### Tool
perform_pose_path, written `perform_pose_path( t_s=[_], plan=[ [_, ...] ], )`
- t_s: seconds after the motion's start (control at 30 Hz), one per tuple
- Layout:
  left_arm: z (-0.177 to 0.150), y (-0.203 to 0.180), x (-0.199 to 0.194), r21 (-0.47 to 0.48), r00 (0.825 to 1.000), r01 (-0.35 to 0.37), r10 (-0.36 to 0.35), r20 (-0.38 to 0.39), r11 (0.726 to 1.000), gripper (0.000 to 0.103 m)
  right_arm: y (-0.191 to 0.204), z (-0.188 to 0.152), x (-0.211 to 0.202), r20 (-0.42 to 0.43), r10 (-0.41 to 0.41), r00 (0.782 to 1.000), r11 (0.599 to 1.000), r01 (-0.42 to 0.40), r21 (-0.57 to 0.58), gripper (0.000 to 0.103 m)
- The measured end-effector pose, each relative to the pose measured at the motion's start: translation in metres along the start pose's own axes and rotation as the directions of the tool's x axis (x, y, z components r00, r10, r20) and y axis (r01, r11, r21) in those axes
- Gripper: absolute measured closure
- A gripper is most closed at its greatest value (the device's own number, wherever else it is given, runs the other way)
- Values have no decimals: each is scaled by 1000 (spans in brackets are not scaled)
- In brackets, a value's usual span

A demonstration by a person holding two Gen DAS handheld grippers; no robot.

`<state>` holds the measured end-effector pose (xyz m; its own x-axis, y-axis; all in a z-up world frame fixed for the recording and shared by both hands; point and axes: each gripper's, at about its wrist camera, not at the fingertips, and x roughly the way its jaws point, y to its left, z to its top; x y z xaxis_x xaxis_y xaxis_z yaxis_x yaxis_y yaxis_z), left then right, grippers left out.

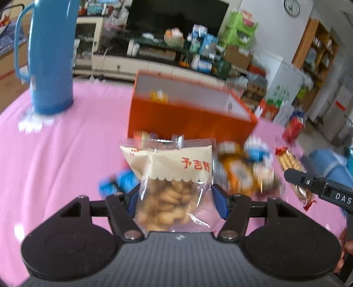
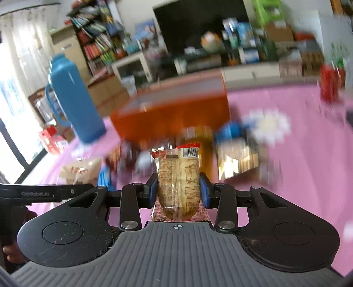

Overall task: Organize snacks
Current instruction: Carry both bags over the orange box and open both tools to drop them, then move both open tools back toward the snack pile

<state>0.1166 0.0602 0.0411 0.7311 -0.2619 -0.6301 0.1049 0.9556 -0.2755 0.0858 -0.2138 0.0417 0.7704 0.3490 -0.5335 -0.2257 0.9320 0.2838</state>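
A dark television (image 1: 178,19) stands at twelve o'clock on a low white cabinet (image 1: 136,64) — bookshelf (image 2: 97,42) and bright window (image 2: 13,123) at ten o'clock.

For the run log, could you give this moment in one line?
left gripper: shut on cookie bag | right gripper: shut on snack packet | orange box ahead
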Motion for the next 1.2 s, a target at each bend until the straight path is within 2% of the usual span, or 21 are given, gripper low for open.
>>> perform_pose_path(
  t_s=[0.13,0.33,0.53,0.57,0.6,0.67,0.7,0.77,0.83,0.97,1.03,1.07,1.2],
  plan=[
    [57,-2,30,-4,997,-15,15,71,1000,40,3,64,31,92,-24,995,996,31,-79,81],
    [129,-8,105,-1,996,17,-17,93,1000,40,-10,135,123,132,-47,990,995,58,-82,81],
    [152,-13,173,5,997,49,-49,66,999,40,-24,148,194,106,-79,991,994,87,-71,81],
    [153,-13,177,4,995,62,-62,74,998,31,-25,147,201,101,-80,992,993,88,-75,79],
    [152,-12,178,3,994,64,-64,88,998,20,-27,146,208,97,-82,992,992,91,-89,74],
    [153,-12,173,1,991,64,-64,118,998,21,-27,143,212,107,-111,988,987,122,-107,61],
    [152,-13,167,4,990,67,-67,122,998,21,-28,143,211,114,-120,986,986,132,-103,58],
    [154,-16,158,13,988,65,-66,139,998,21,-30,146,203,139,-113,984,988,125,-88,48],
    [152,-20,148,35,986,59,-64,155,998,20,-31,149,193,169,-127,977,988,141,-70,31],
    [139,-23,119,93,986,13,-28,163,996,19,-28,145,176,168,-110,980,989,124,-76,24],
    [129,-22,101,119,985,-28,7,172,992,4,-26,141,167,155,-104,982,990,117,-79,15],
    [119,-19,88,124,981,-61,37,192,990,1,-25,137,161,152,-101,983,990,115,-80,13],
    [69,1,47,151,974,-157,128,188,976,1,-19,117,136,110,-85,990,991,96,-95,10]
  ],
)
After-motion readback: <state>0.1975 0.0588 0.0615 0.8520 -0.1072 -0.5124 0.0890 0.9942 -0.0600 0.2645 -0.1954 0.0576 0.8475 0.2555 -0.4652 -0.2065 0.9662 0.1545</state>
